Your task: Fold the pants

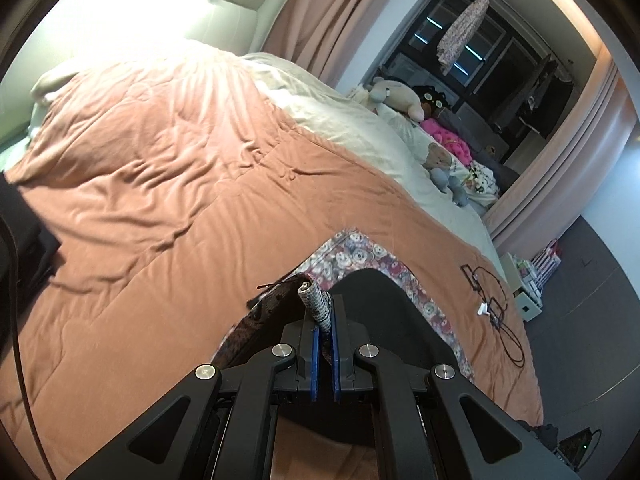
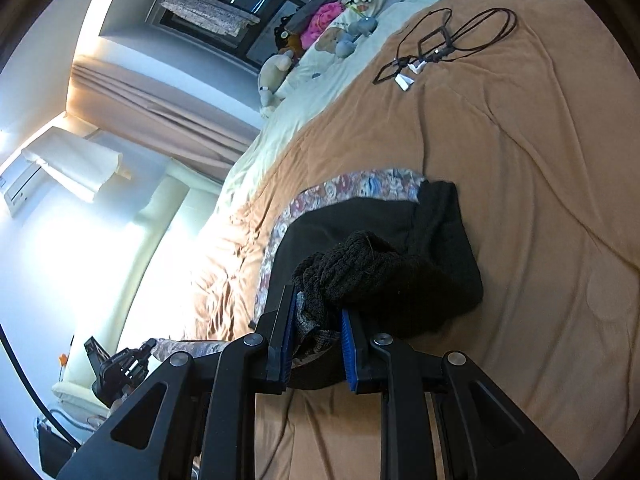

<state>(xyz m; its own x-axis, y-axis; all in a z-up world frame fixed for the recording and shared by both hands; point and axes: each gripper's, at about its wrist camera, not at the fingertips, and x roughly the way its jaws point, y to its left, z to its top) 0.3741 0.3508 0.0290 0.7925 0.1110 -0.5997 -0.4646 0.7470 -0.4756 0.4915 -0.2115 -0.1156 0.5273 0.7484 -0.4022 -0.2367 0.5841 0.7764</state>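
Blue pads of my left gripper [image 1: 325, 334] are pinched hard together on a thin edge of the pants [image 1: 376, 292], a strip of grey weave and patterned lining sticking up between them. My right gripper [image 2: 319, 334] is closed on a thicker bunch of the same black knit, its jaws held a little apart by the wad of fabric. Taking the bed [image 2: 520, 200] as my landmark, the pants lie on its orange cover near the edge closest to me, on top of a floral cloth [image 2: 360, 190] whose border shows around them. A coil of black cable [image 2: 440, 44] sits well apart, farther up the bed toward the soft toys [image 2: 344, 36]. From both tools the body of the garment stretches straight ahead and away, so I judge its long axis runs roughly along my pointing direction, with the gripped end lifted nearest me. Neither hand looks clearly nearer; both hold the near end. I think the next move is carrying this end forward over the far part, keeping both grips level so the fold lands square.
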